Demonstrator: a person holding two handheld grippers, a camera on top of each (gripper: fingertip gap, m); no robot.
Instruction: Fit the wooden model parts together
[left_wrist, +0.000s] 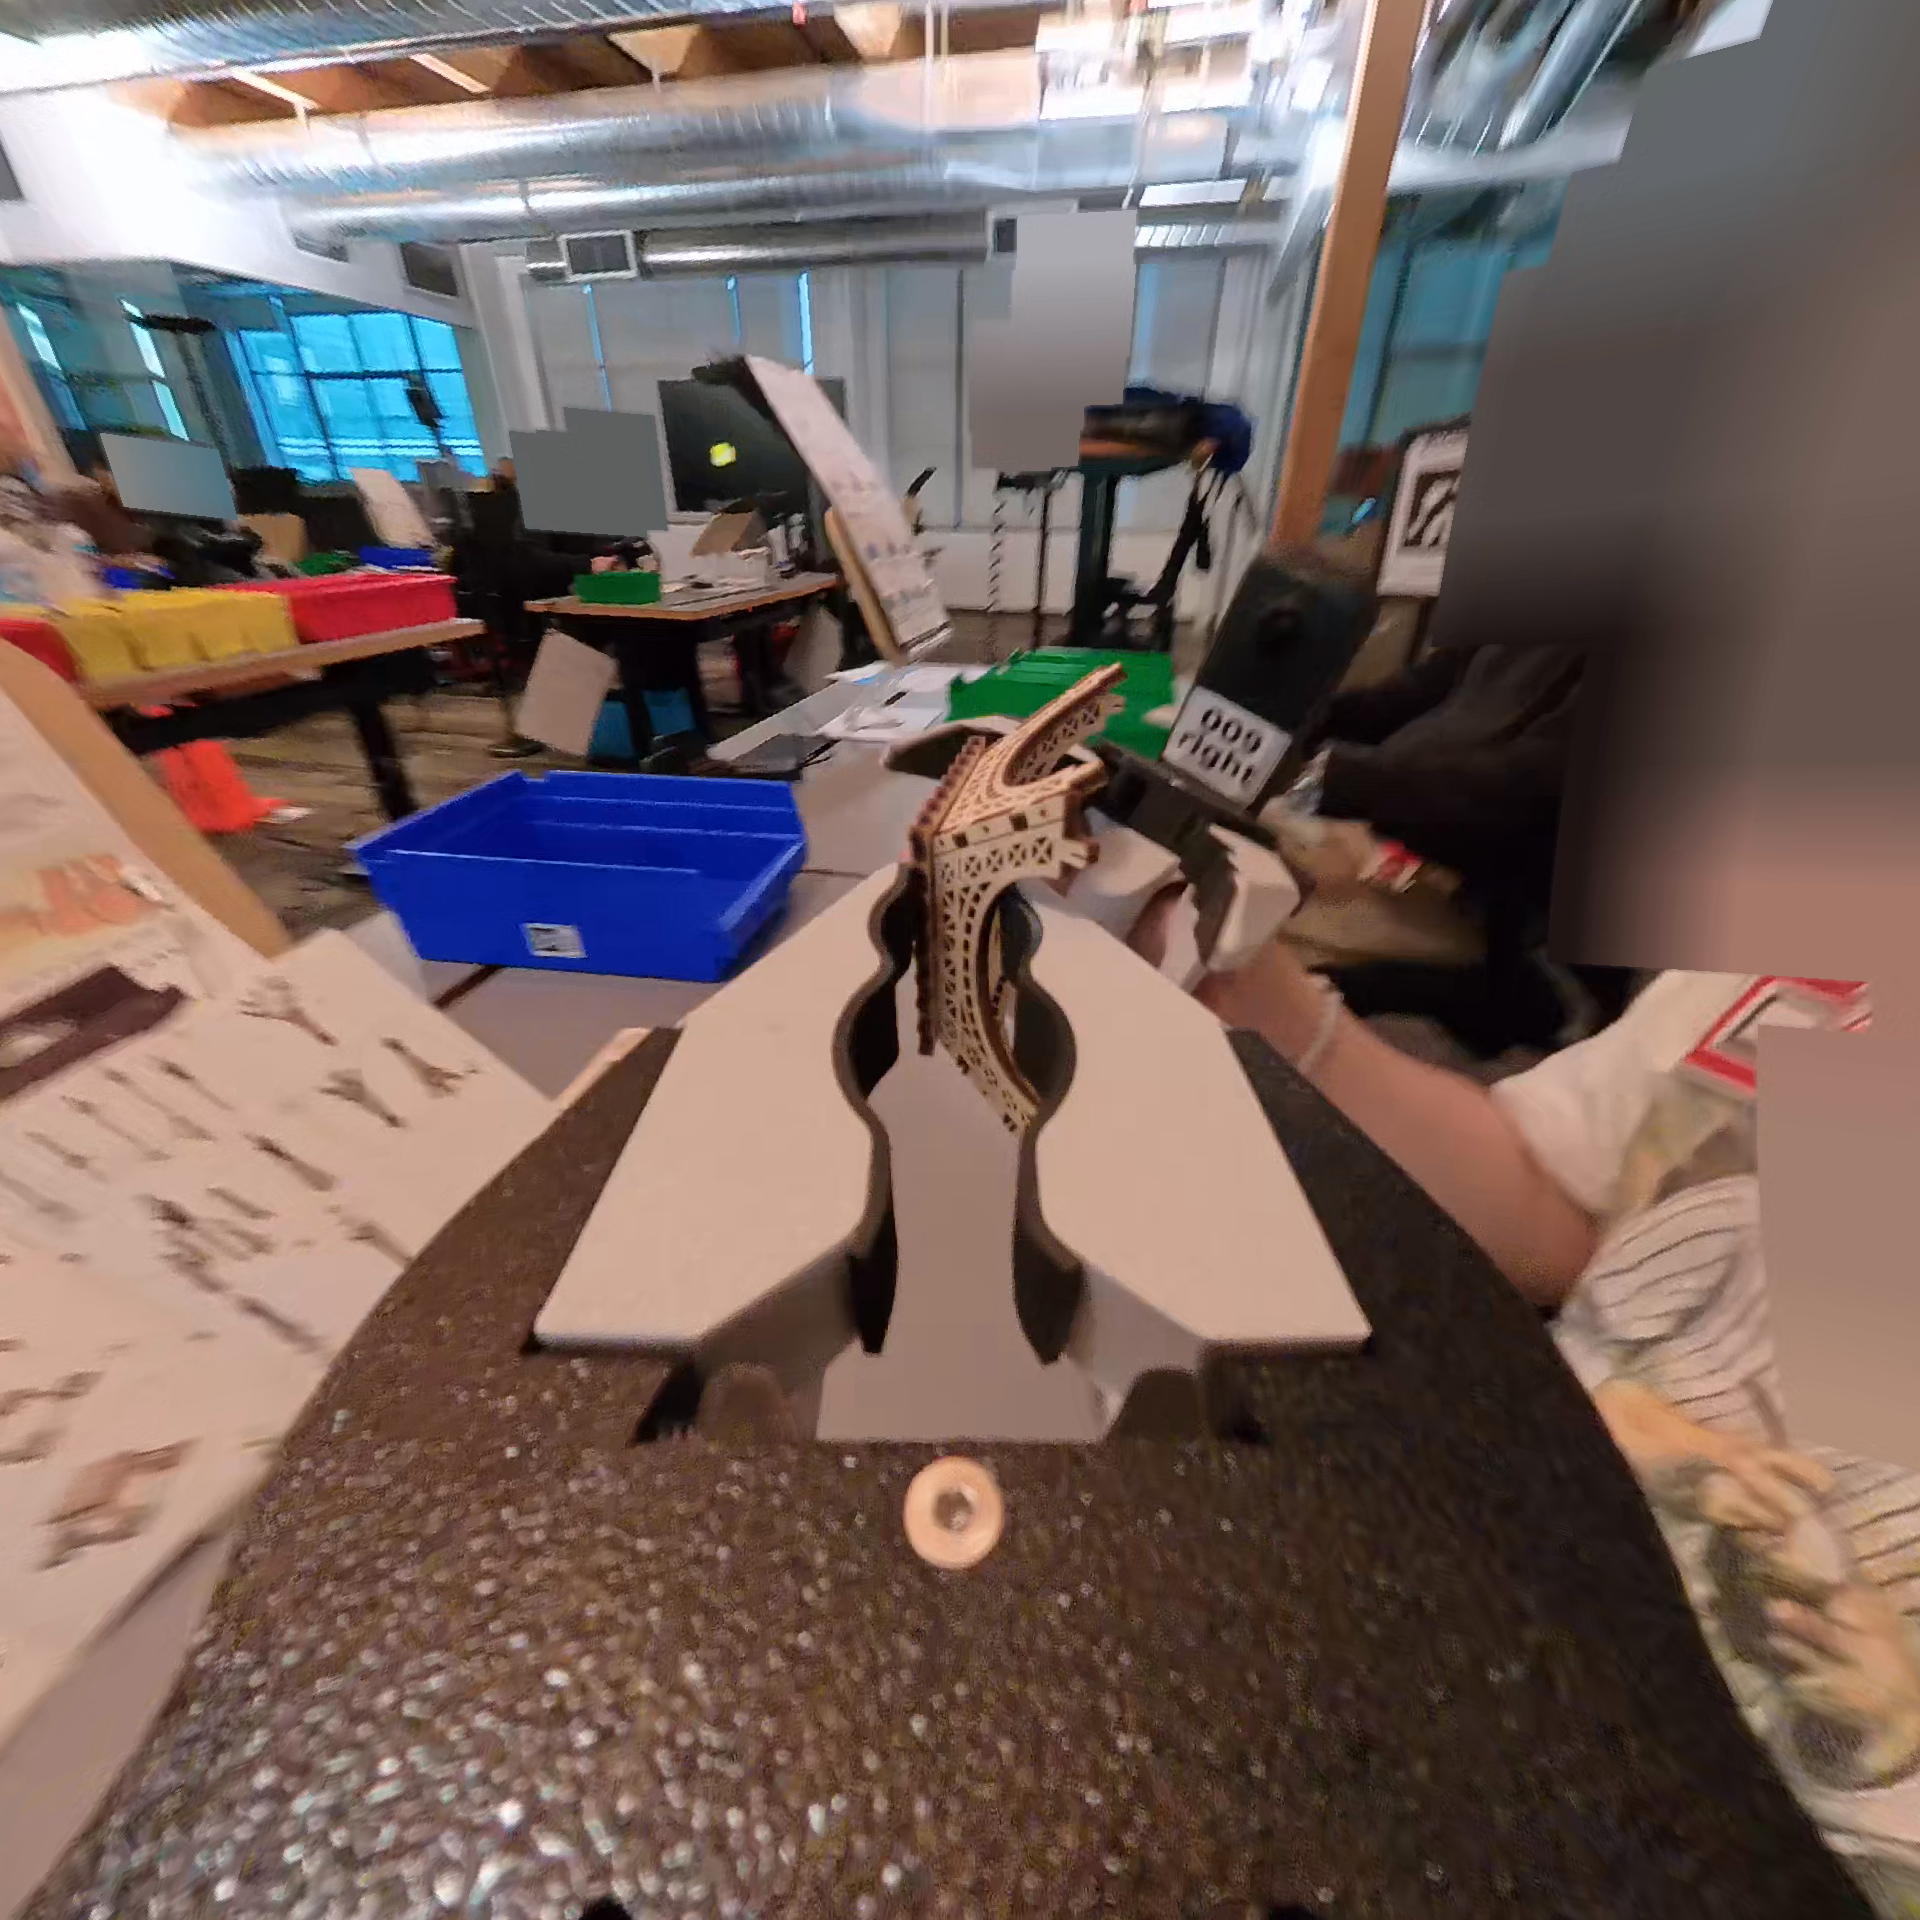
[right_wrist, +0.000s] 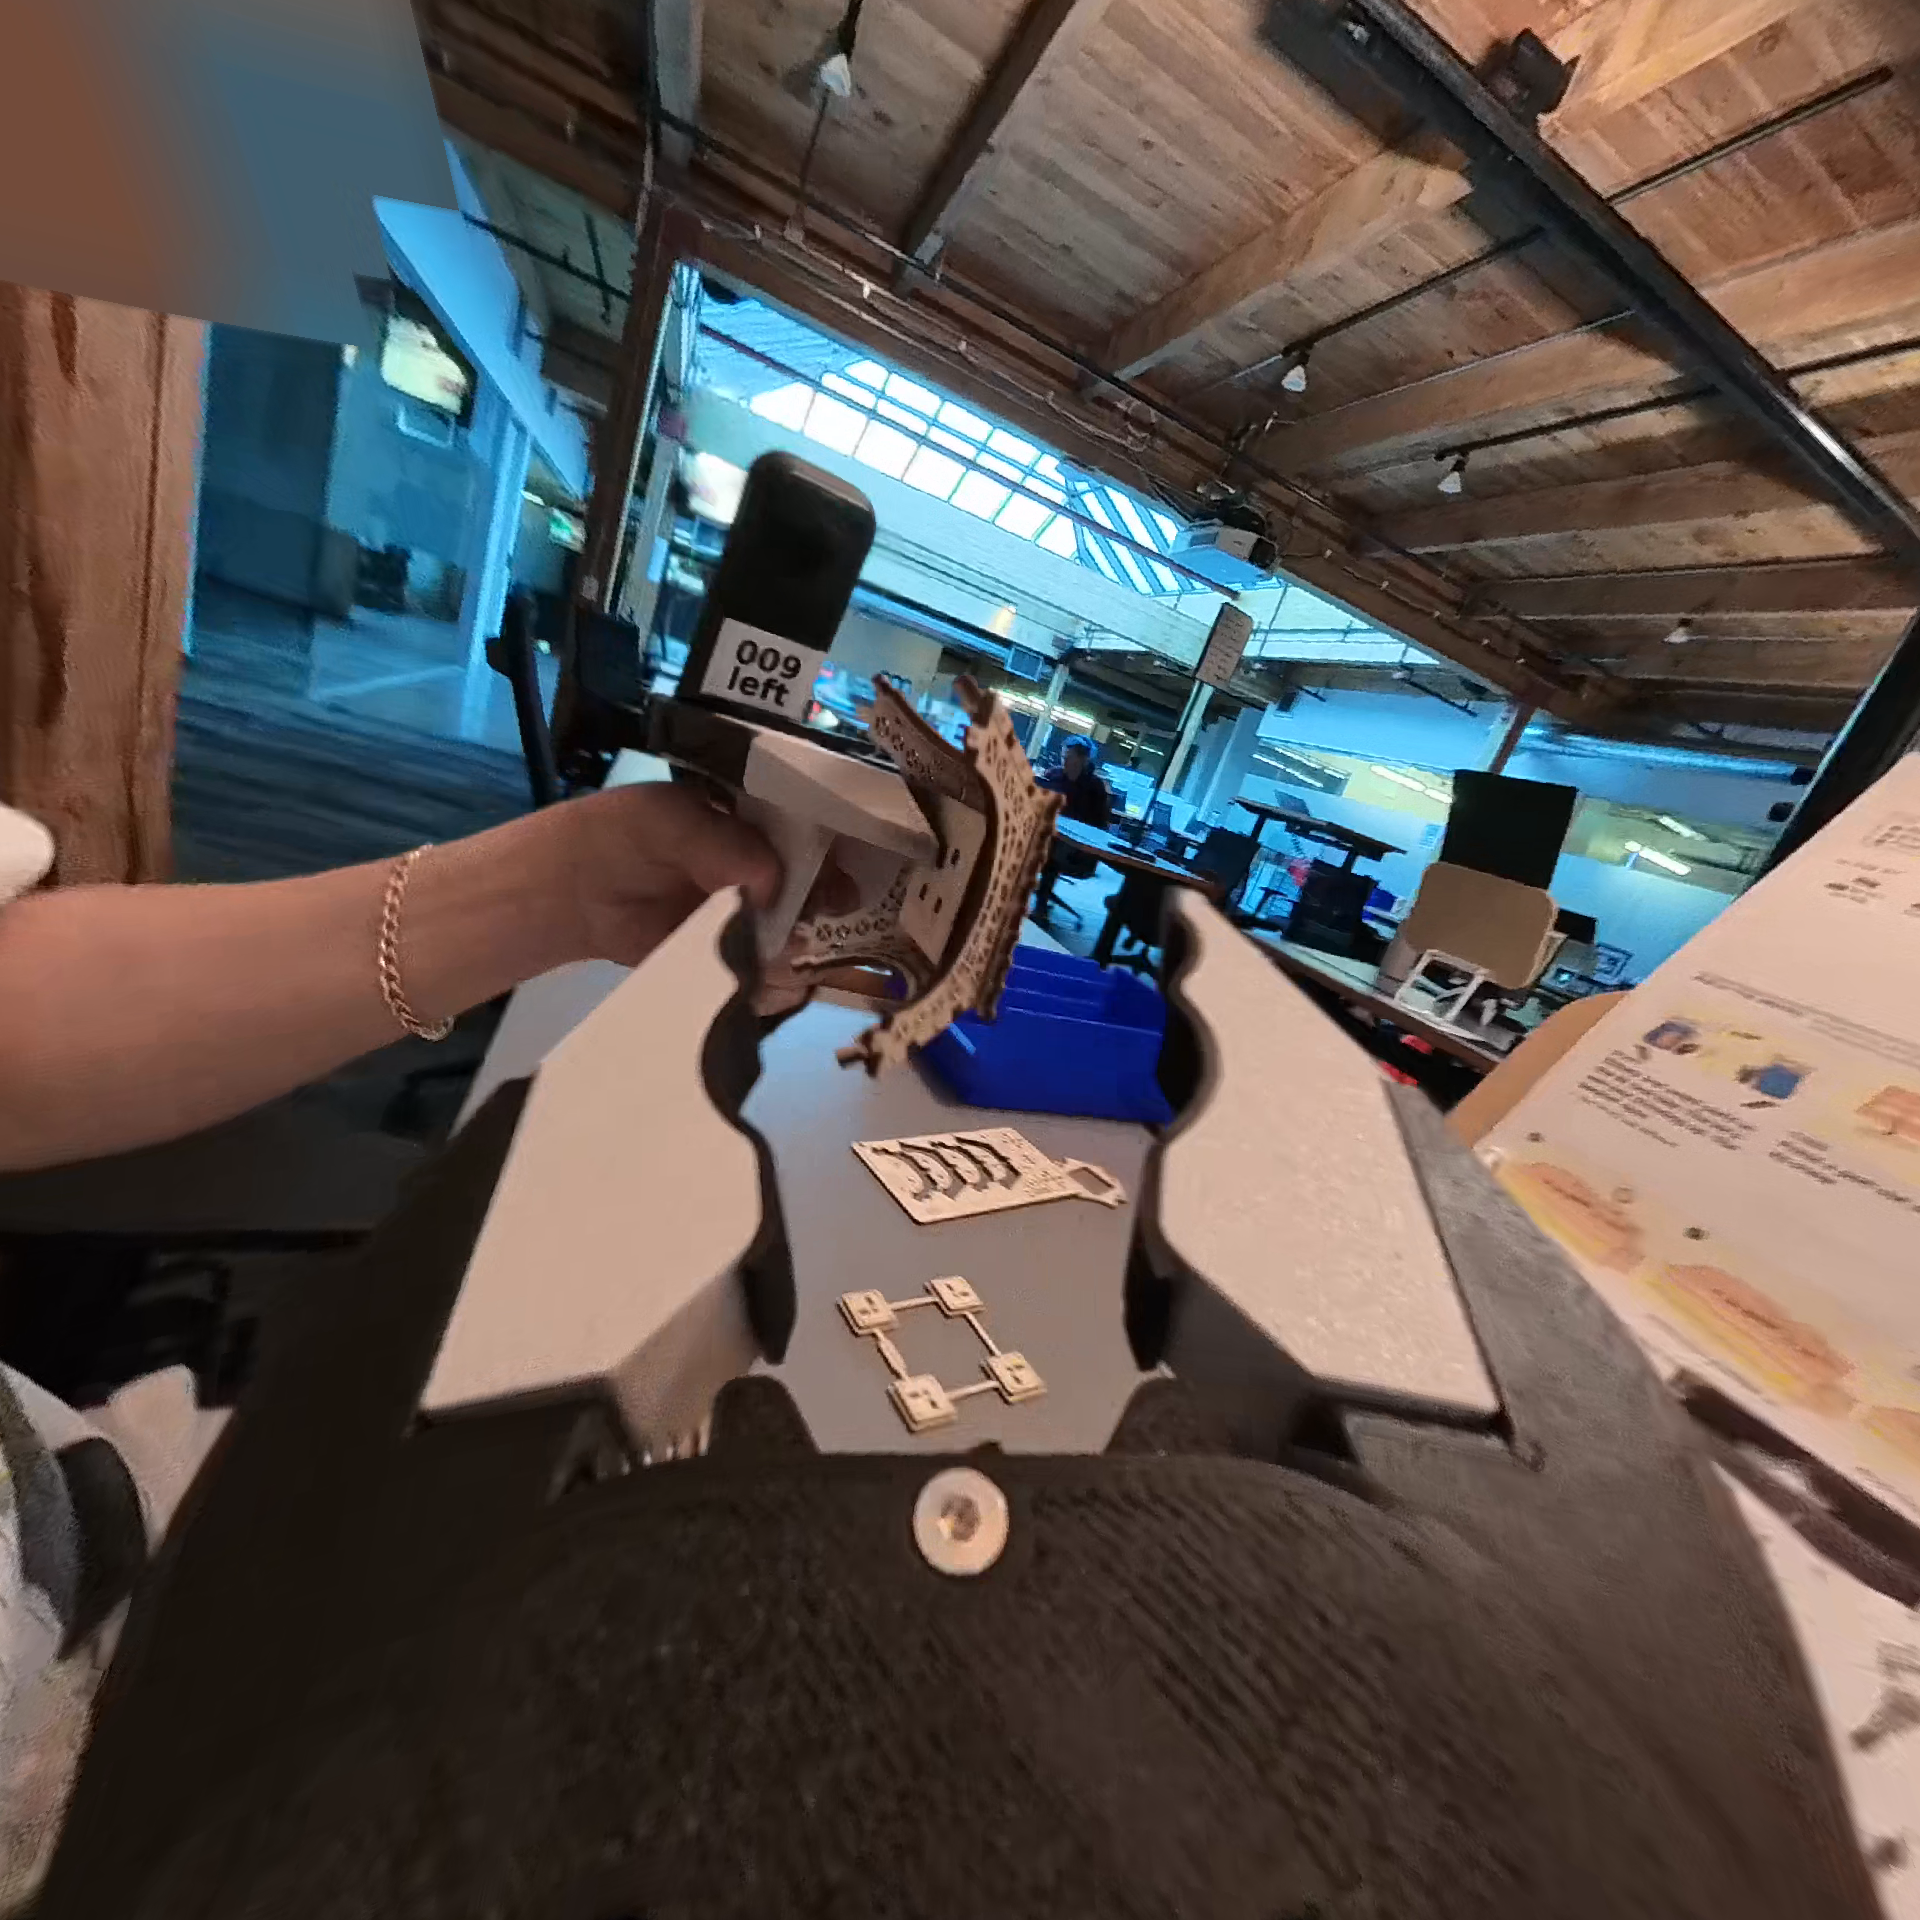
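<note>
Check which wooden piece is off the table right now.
The lattice tower section, clamped in the left claw. The punched part sheet and square four-pad frame lie flat on the table.

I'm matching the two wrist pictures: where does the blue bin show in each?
Left wrist view: the blue bin sits left of centre on the table, left of the wooden model assembly.
Right wrist view: blue bin at centre, behind and below the assembly.
Shared landmark: the assembly, held by the left tool.
</note>
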